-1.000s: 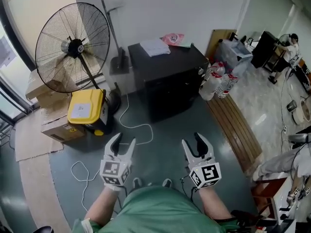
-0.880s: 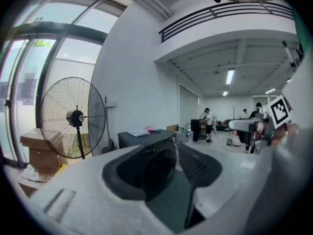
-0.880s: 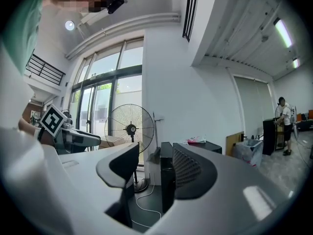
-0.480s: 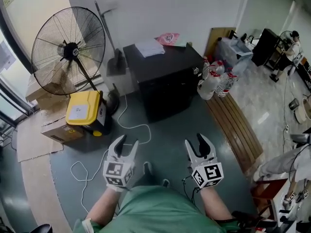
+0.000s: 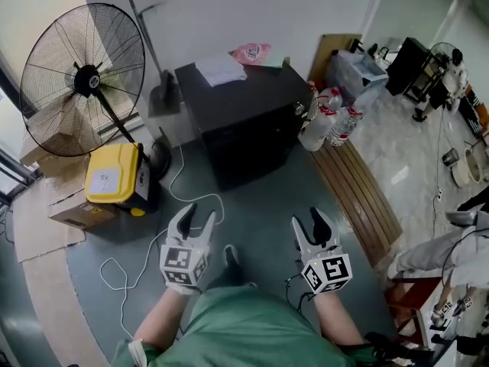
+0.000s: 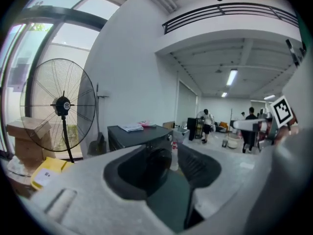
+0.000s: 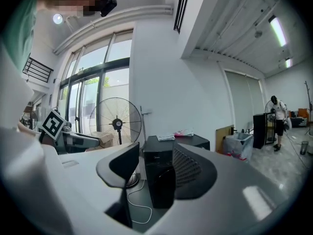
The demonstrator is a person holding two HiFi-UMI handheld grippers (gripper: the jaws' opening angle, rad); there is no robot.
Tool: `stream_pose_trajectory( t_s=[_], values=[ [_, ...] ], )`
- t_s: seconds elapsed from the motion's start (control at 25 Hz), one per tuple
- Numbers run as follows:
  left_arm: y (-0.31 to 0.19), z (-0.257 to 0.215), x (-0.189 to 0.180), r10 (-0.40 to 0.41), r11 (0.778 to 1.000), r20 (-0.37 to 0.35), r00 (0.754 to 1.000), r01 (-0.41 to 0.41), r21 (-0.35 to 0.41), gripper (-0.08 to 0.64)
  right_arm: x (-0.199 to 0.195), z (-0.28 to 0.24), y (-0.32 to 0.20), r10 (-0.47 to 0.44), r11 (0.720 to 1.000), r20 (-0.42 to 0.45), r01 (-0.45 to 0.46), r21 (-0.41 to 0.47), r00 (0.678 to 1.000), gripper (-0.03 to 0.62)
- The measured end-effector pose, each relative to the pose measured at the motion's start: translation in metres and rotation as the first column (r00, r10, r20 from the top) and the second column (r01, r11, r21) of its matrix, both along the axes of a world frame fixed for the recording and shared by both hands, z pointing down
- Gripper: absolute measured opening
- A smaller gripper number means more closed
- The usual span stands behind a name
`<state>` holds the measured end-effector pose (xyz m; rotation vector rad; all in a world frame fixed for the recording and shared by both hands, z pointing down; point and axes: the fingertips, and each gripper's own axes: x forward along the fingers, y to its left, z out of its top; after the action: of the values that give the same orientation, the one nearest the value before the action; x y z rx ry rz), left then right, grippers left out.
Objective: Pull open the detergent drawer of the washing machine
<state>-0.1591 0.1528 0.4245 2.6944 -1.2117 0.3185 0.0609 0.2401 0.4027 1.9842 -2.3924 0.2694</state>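
Washing machine (image 5: 244, 128): black. Fan (image 5: 82, 79): black. Case (image 5: 113, 176): yellow, white label. Cable (image 5: 170, 188): white. Floor (image 5: 260, 201): grey-green. Left gripper (image 5: 200, 214) and right gripper (image 5: 309, 219): white, black pads, black-and-white square markers. Shirt (image 5: 244, 331): green.

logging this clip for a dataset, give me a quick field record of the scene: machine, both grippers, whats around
washing machine: dark, against the white wall, front towards the person
on top of it: white papers, pink packet
detergent drawer: too dark to make out
left gripper: open, empty, apart from the machine
right gripper: open, empty, apart from the machine
left of machine: standing fan, yellow box, white cable on the floor
right of machine: plastic bottles
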Motion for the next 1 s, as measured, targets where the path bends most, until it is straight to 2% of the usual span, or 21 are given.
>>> stream_pose_trajectory(
  t_s=[0.2,0.52,0.76,1.0],
  values=[
    [-0.063,0.006,0.006,0.018,1.0,-0.012,1.0,-0.018,-0.017,0.198,0.004,0.006,-0.065,-0.008,1.0,-0.014,0.008,-0.006,1.0,0.196],
    [-0.139,0.019,-0.013,-0.01,0.998,-0.03,0.999,0.008,-0.061,0.198,-0.017,0.015,-0.154,-0.044,0.996,0.014,0.045,-0.074,0.999,0.198],
    [-0.176,0.041,-0.03,-0.031,0.993,-0.061,0.998,0.024,-0.116,0.198,-0.036,0.018,-0.194,-0.076,0.993,-0.005,0.075,-0.09,0.997,0.198],
    [-0.197,0.054,-0.025,-0.046,0.988,-0.065,0.997,0.036,-0.148,0.198,-0.032,0.022,-0.222,-0.103,0.99,-0.016,0.101,-0.1,0.995,0.198]
  ],
)
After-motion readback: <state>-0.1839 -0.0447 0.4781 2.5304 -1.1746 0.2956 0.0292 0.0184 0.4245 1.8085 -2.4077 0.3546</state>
